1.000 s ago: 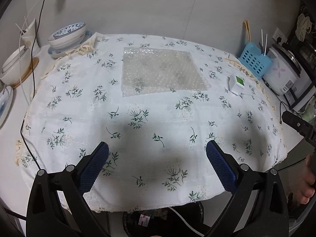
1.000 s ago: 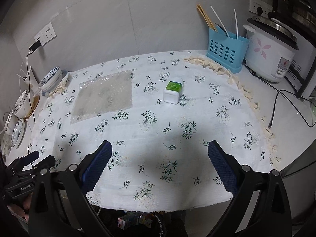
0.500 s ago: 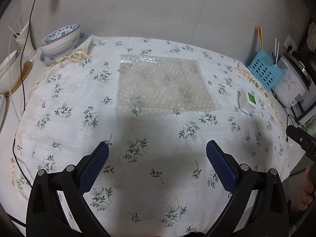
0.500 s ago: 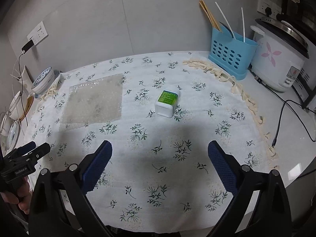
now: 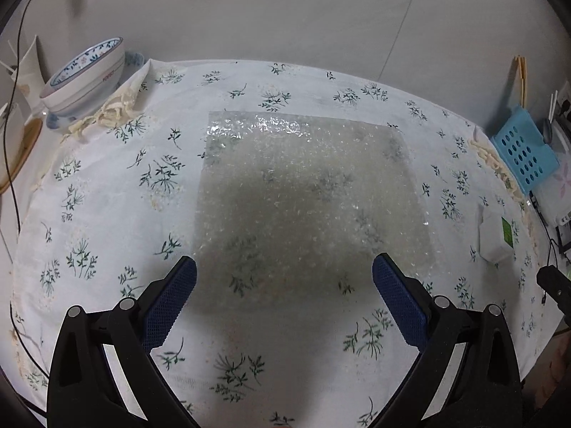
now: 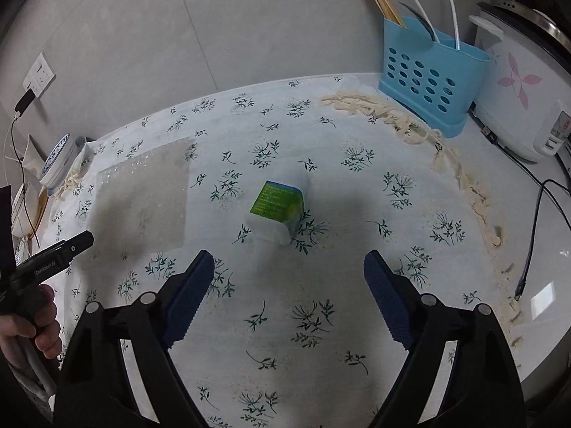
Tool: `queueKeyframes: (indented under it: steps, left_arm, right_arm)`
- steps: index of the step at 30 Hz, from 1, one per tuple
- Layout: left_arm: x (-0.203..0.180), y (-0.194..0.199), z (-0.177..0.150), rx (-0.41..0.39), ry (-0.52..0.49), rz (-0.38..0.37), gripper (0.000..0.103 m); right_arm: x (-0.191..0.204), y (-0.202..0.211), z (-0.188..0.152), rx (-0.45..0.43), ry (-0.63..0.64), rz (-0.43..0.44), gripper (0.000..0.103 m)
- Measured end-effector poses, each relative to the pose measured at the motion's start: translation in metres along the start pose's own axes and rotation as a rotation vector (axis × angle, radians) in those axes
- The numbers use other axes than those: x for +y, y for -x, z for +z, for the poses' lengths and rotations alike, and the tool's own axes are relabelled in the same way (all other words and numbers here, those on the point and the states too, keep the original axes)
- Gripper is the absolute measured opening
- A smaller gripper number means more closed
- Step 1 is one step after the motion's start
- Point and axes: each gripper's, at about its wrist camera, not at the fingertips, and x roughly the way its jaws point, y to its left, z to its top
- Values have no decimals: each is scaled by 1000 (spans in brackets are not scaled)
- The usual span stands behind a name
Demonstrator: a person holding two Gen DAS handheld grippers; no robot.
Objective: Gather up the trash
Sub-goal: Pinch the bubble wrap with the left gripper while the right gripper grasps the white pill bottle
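A clear sheet of bubble wrap (image 5: pixel 307 199) lies flat on the flowered tablecloth (image 5: pixel 107 214). My left gripper (image 5: pixel 284 278) is open and empty, its tips over the sheet's near edge. A small white container with a green label (image 6: pixel 276 210) lies on the cloth; it also shows in the left wrist view (image 5: pixel 496 237). My right gripper (image 6: pixel 289 271) is open and empty, just short of the container. The bubble wrap shows at the left of the right wrist view (image 6: pixel 142 199).
A blue-patterned bowl (image 5: pixel 84 78) stands at the back left. A blue utensil basket (image 6: pixel 431 82) and a white rice cooker (image 6: pixel 517 89) stand at the back right. A black cable (image 6: pixel 531 235) lies near the right edge.
Both grippers have moved forward over the table. The bubble wrap now lies between the left fingers and the container lies close ahead of the right fingers. Both stay open.
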Motion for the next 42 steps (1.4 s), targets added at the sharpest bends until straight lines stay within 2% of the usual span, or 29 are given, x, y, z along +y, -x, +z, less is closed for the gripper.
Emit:
queueKeyframes:
  steps: [7,10,14,16,17,19,22,23,24,25,26,29,33,42]
  left_arm:
    - [1,-38,17,55,20,2,96]
    - [2,-49,19,77,24,17,94]
    - [-10,-56,17,110,-50,96,91]
    - [-12,-57,17,124,-53,108,89]
    - [-12,-57,17,132,-50,108,86]
    - [-15,-56,18,147,-58,108,79]
    - [-19,-54,19,174,-80,107,65]
    - [-19,-54,20,182,-80,103,57]
    - [-19,-53,21,186,-82,104,47]
    - [-20,-52,22,189,-87,104,42]
    - [-20,-52,23,188,-91,102,31]
    - [-20,-50,21,182,-105,107,19]
    - [-18,-46,18,164,-110,116,13]
    - [-9,-31,6,128,-100,95,10]
  right_arm:
    - [9,-36,20,50,15,1,82]
    - [11,-54,23,98,21,-5,82]
    - [11,-67,26,123,27,-5,75]
    - [9,-73,28,139,18,-7,69]
    - [9,-76,28,148,12,-6,67]
    - [8,-80,28,162,7,-4,58]
    - [9,-84,29,174,6,-1,50]
    - [12,-86,29,176,9,-1,48]
    - [14,-87,30,176,15,-4,47]
    - [14,-86,29,174,19,-6,47]
    - [14,-86,30,173,20,-5,47]
    - [13,-87,30,172,22,-5,46]
    - [12,-84,30,168,19,-8,45]
    - [8,-64,27,143,11,-14,40]
